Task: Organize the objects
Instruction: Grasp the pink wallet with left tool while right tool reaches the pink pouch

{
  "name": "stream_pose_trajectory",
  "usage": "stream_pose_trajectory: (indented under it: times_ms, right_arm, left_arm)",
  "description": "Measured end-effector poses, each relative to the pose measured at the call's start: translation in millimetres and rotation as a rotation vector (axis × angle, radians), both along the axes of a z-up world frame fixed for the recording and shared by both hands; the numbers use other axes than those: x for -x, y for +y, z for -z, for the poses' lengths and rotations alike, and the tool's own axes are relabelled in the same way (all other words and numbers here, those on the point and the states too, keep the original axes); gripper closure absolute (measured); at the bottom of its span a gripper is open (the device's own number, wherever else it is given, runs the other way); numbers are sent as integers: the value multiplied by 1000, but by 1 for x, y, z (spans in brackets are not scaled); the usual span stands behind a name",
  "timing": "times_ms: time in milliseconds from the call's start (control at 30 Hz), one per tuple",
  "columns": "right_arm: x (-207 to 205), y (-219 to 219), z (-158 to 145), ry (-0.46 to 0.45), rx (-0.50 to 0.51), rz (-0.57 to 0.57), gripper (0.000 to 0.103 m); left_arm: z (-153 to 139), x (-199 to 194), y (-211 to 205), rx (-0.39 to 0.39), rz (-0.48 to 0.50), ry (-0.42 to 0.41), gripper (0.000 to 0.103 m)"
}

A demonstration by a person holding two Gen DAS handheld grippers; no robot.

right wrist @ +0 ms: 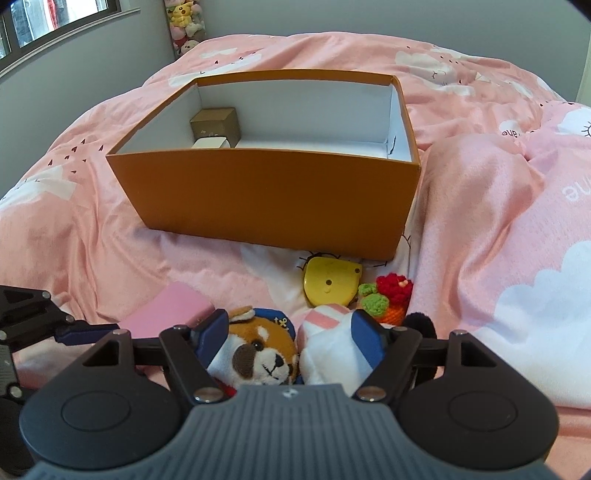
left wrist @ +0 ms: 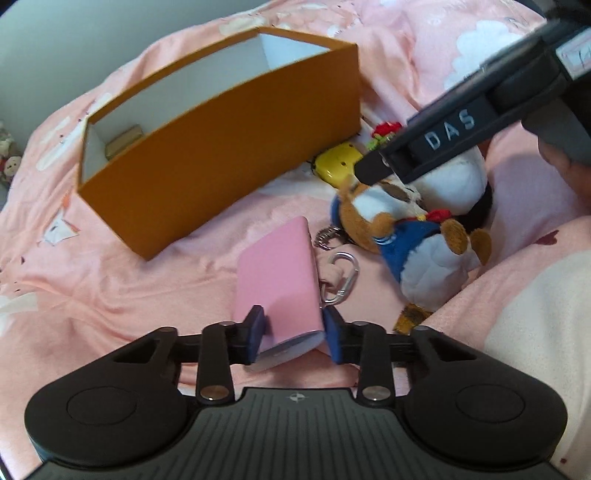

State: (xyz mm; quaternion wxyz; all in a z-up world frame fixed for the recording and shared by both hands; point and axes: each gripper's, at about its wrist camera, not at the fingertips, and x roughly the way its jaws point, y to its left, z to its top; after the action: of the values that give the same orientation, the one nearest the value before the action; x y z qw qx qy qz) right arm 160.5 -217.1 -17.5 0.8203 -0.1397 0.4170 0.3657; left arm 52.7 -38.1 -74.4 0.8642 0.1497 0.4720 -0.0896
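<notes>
Our left tongs pinch the pink case, its length aimed forward toward the orange box; our right tongs gape over the toys.

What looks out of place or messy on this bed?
Toys lie heaped outside the open orange cardboard box: a brown sailor plush, a yellow plastic case and a crocheted red flower. Nothing looks spilled or damaged.

Grey wall, window, pink cloud-print bedding.
</notes>
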Motion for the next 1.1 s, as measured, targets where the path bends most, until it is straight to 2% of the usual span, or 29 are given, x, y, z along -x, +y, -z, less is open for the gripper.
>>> stream_pose_trajectory:
  times_ms: [133, 233, 367, 467, 567, 767, 933, 1033, 1100]
  right_arm:
    - [2, 3, -5, -9, -8, -44, 32]
    - [6, 10, -10, -22, 2, -108, 41]
    - [10, 27, -13, -11, 36, -225, 52]
    - [13, 41, -12, 4, 74, -309, 60]
    - [15, 56, -7, 36, 117, -386, 63]
    - [8, 81, 7, 136, 225, -509, 62]
    - [7, 101, 16, 228, 299, -612, 61]
    - [4, 111, 23, 303, 335, -634, 54]
    - [5, 116, 27, 324, 355, -638, 49]
  left_arm:
    - [-14, 0, 17, 76, -93, -8, 77]
    - [-28, 1, 35, 140, -183, -13, 81]
    - [-44, 7, 53, 202, -246, -16, 82]
    - [-44, 8, 67, 246, -287, 15, 83]
    - [-40, 8, 76, 248, -322, 41, 83]
    - [-33, 0, 85, 221, -358, 77, 80]
    - [-31, -10, 87, 266, -302, 111, 76]
    - [-30, -17, 88, 281, -268, 130, 68]
    - [-27, -24, 89, 287, -267, 140, 68]
